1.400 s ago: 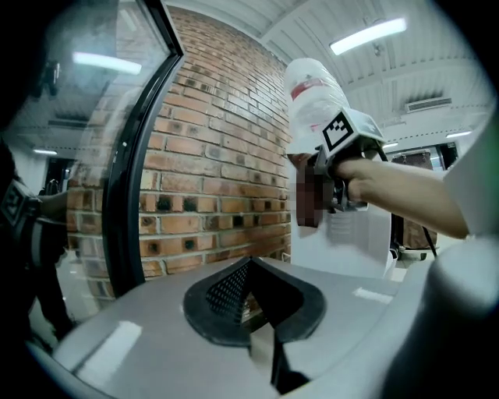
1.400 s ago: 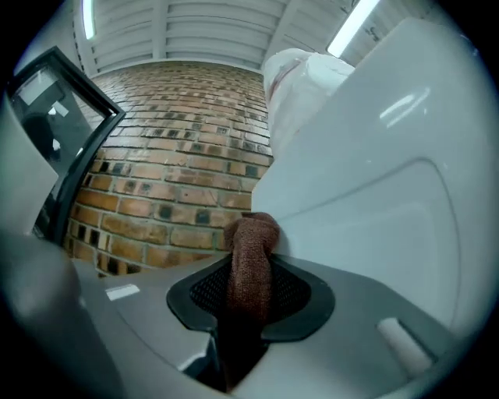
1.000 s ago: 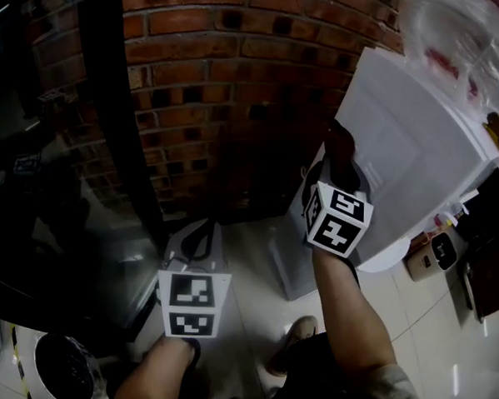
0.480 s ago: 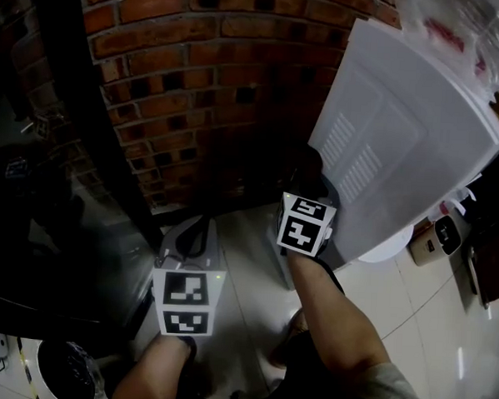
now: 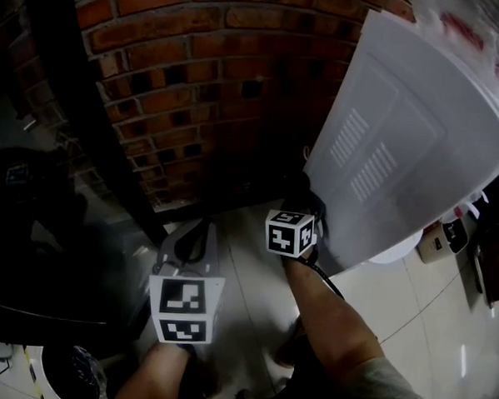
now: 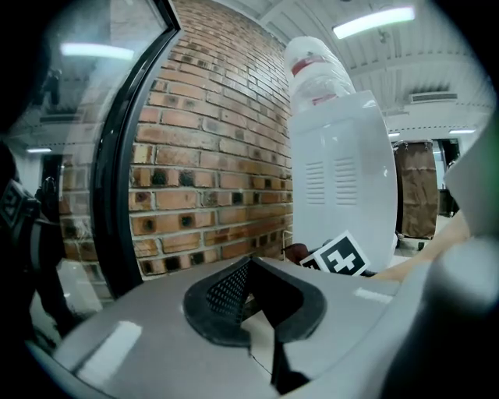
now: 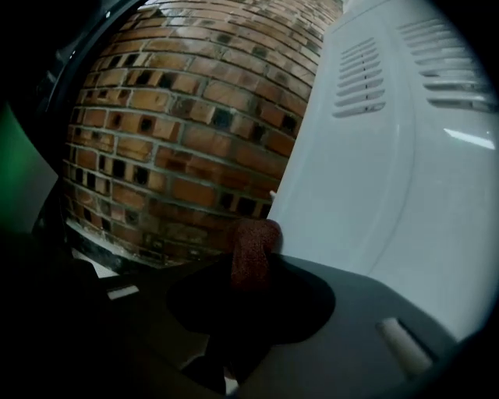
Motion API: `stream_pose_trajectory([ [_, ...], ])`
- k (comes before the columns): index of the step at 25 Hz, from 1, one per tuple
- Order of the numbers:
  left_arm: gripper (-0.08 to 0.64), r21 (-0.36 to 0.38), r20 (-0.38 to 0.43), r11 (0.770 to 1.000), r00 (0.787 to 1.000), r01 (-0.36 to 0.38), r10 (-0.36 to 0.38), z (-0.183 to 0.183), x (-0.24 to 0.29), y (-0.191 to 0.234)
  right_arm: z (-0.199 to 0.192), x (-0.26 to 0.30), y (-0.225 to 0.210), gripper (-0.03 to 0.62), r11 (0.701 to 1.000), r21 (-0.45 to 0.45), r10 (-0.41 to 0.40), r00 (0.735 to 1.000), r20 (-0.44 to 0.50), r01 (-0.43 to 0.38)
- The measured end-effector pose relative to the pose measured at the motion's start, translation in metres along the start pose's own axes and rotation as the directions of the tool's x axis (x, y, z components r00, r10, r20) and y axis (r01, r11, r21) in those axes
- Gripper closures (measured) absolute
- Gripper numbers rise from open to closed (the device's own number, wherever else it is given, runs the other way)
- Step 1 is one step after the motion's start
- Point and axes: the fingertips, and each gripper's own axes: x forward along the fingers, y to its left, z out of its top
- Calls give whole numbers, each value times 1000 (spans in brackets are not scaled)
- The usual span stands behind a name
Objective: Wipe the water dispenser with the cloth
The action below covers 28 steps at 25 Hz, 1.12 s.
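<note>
The white water dispenser (image 5: 402, 144) stands at the right against the brick wall, its vented side panel facing me and a clear bottle (image 6: 316, 70) on top. My right gripper (image 5: 304, 193) sits low at the near corner of that side panel, shut on a red-brown cloth (image 7: 251, 249). In the right gripper view the cloth sticks out of the right gripper (image 7: 251, 263) right beside the dispenser's white panel (image 7: 390, 171). My left gripper (image 5: 199, 234) hangs over the floor to the left, away from the dispenser (image 6: 339, 171). In its own view the left gripper (image 6: 251, 269) has tips that meet, with nothing held.
A red brick wall (image 5: 197, 83) runs behind and to the left of the dispenser. A black-framed glass panel (image 5: 69, 143) stands at the far left. Light floor tiles (image 5: 244, 294) lie below, with a small beige device (image 5: 448, 234) beside the dispenser's base at the right.
My right gripper has slid down the dispenser's side panel with the cloth, from mid-height to near the bottom. The left gripper has stayed where it was.
</note>
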Motion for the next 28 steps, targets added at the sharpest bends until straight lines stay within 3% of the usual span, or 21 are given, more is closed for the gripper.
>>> stream_pose_trajectory([
  [14,560,-35,3,998,999,43,-43,-4,20,3,-54,17,22,471,992,-109,44,988,-146,-61],
  [21,560,-33,5,997,998,64,-64,-7,42,7,-27,-10,31,471,989,-77,125,991,-56,-129],
  [28,560,2,10,992,991,130,-130,-10,76,-10,-6,-48,23,471,988,49,143,989,31,-145],
])
